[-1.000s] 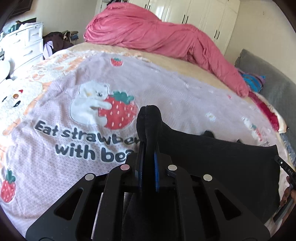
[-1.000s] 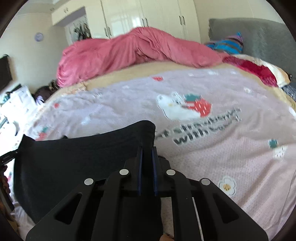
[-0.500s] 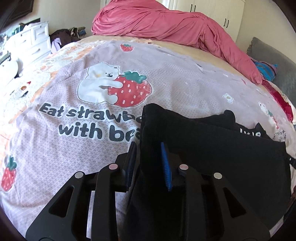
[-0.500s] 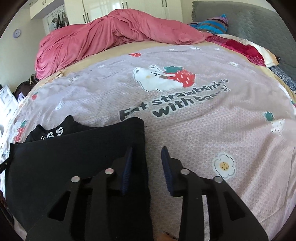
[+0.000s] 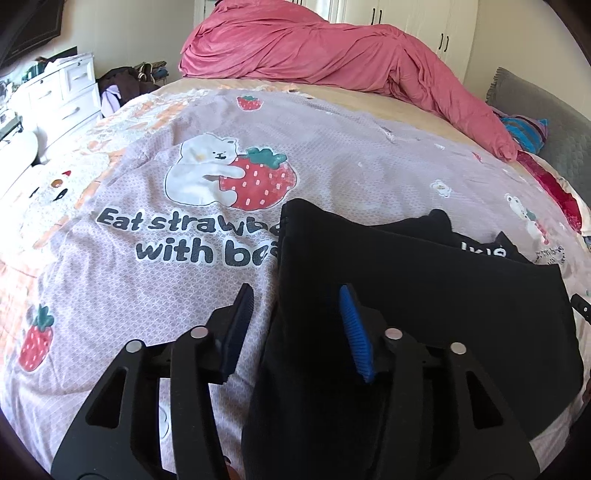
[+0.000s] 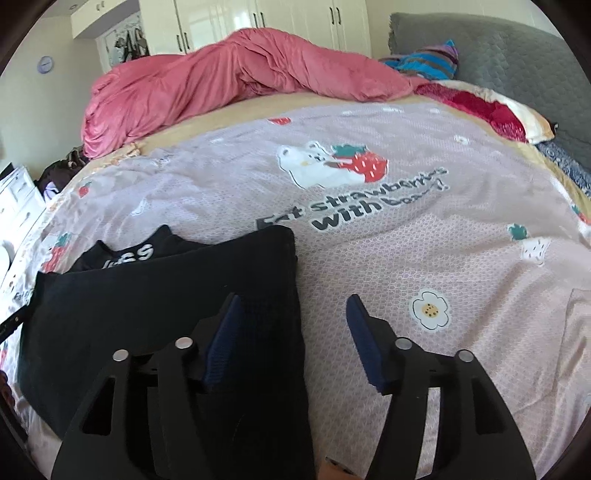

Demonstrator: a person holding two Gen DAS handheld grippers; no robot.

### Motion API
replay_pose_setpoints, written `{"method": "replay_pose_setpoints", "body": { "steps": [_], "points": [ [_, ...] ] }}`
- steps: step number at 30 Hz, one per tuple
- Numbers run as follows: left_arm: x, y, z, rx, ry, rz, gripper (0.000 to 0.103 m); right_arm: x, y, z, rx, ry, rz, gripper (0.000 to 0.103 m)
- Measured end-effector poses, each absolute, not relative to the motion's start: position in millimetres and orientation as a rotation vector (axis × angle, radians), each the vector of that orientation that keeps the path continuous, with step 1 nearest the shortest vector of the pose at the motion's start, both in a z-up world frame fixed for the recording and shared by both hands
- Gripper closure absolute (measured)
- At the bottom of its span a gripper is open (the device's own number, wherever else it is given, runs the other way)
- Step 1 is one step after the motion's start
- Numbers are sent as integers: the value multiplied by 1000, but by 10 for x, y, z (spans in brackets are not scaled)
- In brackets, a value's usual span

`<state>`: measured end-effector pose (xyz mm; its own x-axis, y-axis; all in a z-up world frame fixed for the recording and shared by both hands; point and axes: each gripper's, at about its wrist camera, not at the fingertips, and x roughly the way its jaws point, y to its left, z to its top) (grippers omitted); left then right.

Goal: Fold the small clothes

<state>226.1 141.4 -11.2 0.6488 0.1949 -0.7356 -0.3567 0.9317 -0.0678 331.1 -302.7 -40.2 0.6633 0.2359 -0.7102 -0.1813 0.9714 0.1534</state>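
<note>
Two black two-finger grippers hang over a bed, each seen from its own wrist camera. One black fabric garment (image 5: pixel 424 295) lies flat on the bed's lilac printed cover (image 5: pixel 147 295), folded over on itself into a broad rectangle. Its top layer is plain, matte black with a straight folded edge. From under the far edge a lower layer pokes out, showing part of a line of white letters (image 6: pixel 129 256) that cannot be fully read.

In the left wrist view, the left gripper (image 5: pixel 295 325) has its jaws partway apart and opening. The garment's left edge runs up between the two fingers; the blue ribbed pad of the right-hand finger (image 5: pixel 356 332) sits over the cloth, the other pad over the bare cover. Neither pad pinches the fabric.

In the right wrist view, the right gripper (image 6: pixel 291 332) is spread wider, jaws also opening. The garment's right edge lies between its fingers, nearer the left-hand pad (image 6: pixel 221 339), and is not gripped.

The cover carries one large print of a white bear hugging a red strawberry (image 5: pixel 229 177), with dark lettering beneath it partly hidden by the garment. Smaller strawberries and one white flower (image 6: pixel 430 308) dot the cover.

At the far side of the bed lies one rumpled pink duvet (image 5: pixel 332 59). One striped blue cushion (image 6: pixel 424 61) rests by a grey quilted headboard (image 6: pixel 498 44). White wardrobe doors (image 6: pixel 258 22) stand behind.
</note>
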Motion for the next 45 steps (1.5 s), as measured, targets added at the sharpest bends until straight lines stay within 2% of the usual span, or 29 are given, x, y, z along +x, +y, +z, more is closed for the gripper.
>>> {"method": "replay_pose_setpoints", "body": {
  "steps": [4,10,12,17,22,32,34,37,39,43,45],
  "points": [
    [2193,1340,-69,-205,806,305,56,3118,-3017,-298,73,761,267,32],
    [2042,1160,-36,-181,810,271,46,2877,-2899,-219,54,742,339,31],
    [1995,1086,-36,-157,815,265,43,2787,-2827,-175,38,726,363,26],
    [1849,955,-109,-153,855,219,41,2568,-2707,-214,29,737,434,24],
    [1719,893,-259,-151,900,206,40,2382,-2611,-520,-62,857,397,24],
    [1372,832,-295,-139,894,202,34,2133,-2682,-608,-41,830,380,22],
    [1308,864,-281,-167,896,192,32,2089,-2708,-568,-10,819,385,19],
    [1220,878,-253,-173,896,189,30,2027,-2727,-535,26,817,399,10],
    [1180,880,-229,-179,891,185,22,1967,-2720,-525,24,808,403,8],
    [1096,889,-154,-181,875,184,18,1885,-2661,-517,3,801,414,6],
    [1066,901,-127,-181,870,192,9,1849,-2621,-503,-7,800,424,5]
  ]
}}
